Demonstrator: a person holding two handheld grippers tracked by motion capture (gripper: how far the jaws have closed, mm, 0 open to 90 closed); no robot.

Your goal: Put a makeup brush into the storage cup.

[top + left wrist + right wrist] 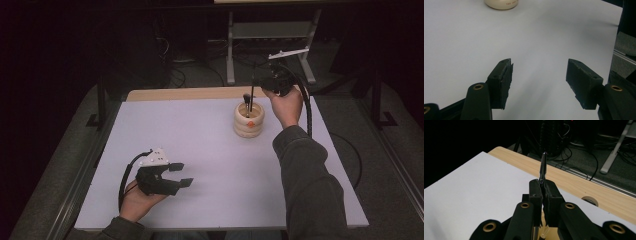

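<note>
A cream ribbed pen holder (248, 121) stands on the white table (200, 145) at the far right, with a dark pen top (246, 98) sticking out of it. My right gripper (256, 80) is held above the holder, shut on a slim dark pen (251, 94) that hangs upright into the holder's mouth. In the right gripper view the pen (542, 166) rises past the closed right gripper (545, 192). My left gripper (181, 175) rests low near the front left, open and holding nothing. The left gripper view shows the left gripper (539, 75) over bare table, with the holder (501, 3) far ahead.
A wooden strip (190, 93) runs along the table's far edge, with a round hole (589, 200) in it. Beyond it are a grey metal stand (270, 31) and cables on the dark floor. A metal rail (624, 55) borders the table's side.
</note>
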